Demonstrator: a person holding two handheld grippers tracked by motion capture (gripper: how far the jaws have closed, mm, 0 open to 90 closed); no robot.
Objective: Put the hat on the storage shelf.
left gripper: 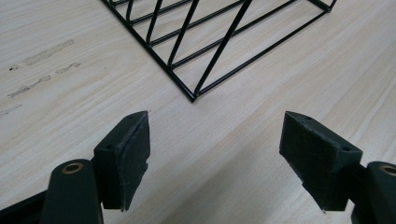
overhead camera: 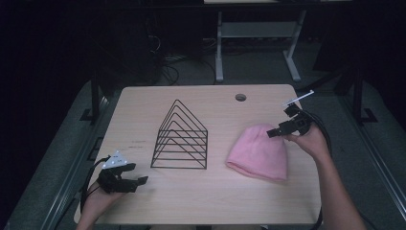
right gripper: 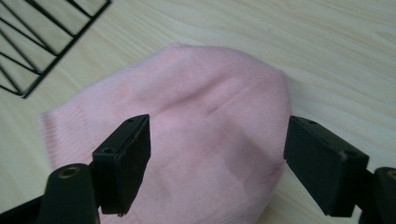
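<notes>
A pink knit beanie (overhead camera: 258, 152) lies flat on the wooden table (overhead camera: 215, 201), right of centre. My right gripper (overhead camera: 273, 132) hovers over the beanie's top right edge, open; in the right gripper view the beanie (right gripper: 187, 140) spreads between and beyond the spread jaws. A black wire rack (overhead camera: 181, 138) with triangular dividers stands in the middle of the table. My left gripper (overhead camera: 136, 180) rests low at the front left, open, with nothing between its jaws. In the left gripper view the rack's near corner (left gripper: 193, 96) lies just ahead of the jaws.
A round cable hole (overhead camera: 241, 97) sits near the table's far edge. Beyond the table stand a white desk frame (overhead camera: 253, 38) and dark equipment with cables on the floor. Faint marks (left gripper: 42, 70) stain the wood left of the rack.
</notes>
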